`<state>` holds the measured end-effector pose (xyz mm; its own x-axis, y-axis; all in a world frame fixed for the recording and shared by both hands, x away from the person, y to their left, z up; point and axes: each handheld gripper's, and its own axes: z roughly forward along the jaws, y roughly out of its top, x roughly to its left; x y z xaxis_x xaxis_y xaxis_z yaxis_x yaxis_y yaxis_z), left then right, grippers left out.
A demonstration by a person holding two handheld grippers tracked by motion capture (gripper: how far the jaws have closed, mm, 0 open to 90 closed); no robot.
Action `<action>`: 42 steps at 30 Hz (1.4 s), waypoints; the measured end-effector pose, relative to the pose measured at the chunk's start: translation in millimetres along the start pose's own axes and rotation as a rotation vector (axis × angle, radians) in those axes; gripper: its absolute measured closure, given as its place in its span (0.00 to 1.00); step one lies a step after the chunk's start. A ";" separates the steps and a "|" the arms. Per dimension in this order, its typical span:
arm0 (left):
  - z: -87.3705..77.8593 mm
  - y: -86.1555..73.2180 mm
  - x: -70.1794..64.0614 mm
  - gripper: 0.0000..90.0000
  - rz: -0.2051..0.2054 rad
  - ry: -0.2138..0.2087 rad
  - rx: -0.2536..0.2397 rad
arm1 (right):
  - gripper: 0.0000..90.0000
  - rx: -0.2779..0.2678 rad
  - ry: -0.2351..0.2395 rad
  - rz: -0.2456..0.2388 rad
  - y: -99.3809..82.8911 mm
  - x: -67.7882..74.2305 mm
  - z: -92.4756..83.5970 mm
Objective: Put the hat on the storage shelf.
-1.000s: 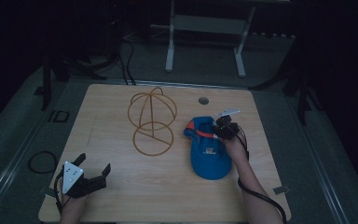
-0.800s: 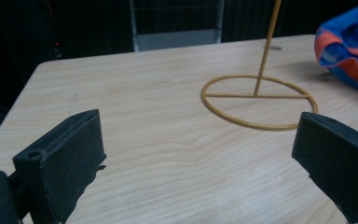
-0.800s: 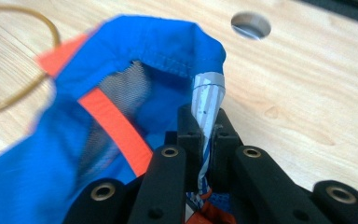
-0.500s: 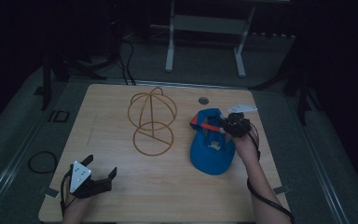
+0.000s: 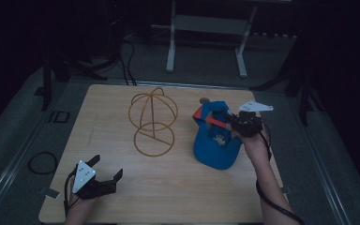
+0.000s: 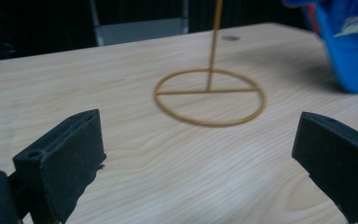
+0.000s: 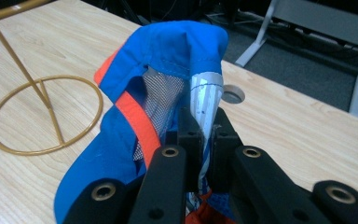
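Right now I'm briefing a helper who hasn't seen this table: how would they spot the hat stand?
Start at the pale wooden table. Near its middle, left of the blue cap pinched in the right gripper, stands the gold wire hat stand. It alone is bare wire: a flat ring base and a domed cage on top.

Worktop (image 5: pixel 122 197) carries a wire hat stand (image 5: pixel 153 123) at centre, its ring base flat on the wood w/ the dome frame rising behind it. Cap (image 5: pixel 213 140) sits right of the stand, near but apart, far end lifted off the surface in the right gripper (image 5: pixel 232 123). Small round hole (image 5: pixel 205 100) in the worktop just behind the cap. Left gripper (image 5: pixel 104 176) is at the near-left corner, well apart from stand & cap. Floor stand legs (image 5: pixel 205 47) behind the worktop; cable loop (image 5: pixel 42 162) on the floor at left.
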<state>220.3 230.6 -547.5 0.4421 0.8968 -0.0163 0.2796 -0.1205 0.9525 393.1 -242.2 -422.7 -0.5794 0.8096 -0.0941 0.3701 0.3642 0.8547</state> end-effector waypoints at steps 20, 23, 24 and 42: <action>-7.6 105.9 -22.0 0.06 0.046 -0.144 -0.055 | 0.96 -0.069 0.048 -0.009 15.9 11.3 -45.6; -4.4 117.6 -29.8 0.06 0.063 -0.171 -0.066 | 0.96 -0.078 0.046 -0.024 16.2 14.7 -50.5; -3.4 120.5 -31.7 0.06 0.070 -0.178 -0.068 | 0.96 -0.082 0.049 -0.034 16.5 16.2 -52.9; 32.7 181.0 -78.0 0.06 0.173 -0.307 -0.045 | 0.96 -0.173 0.127 -0.128 27.7 53.0 -86.7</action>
<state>264.3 124.8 -383.8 0.7173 0.6940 0.0621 0.1432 -0.2340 0.9616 309.7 -229.1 -359.7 -0.7039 0.6940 -0.1516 0.1644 0.3667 0.9157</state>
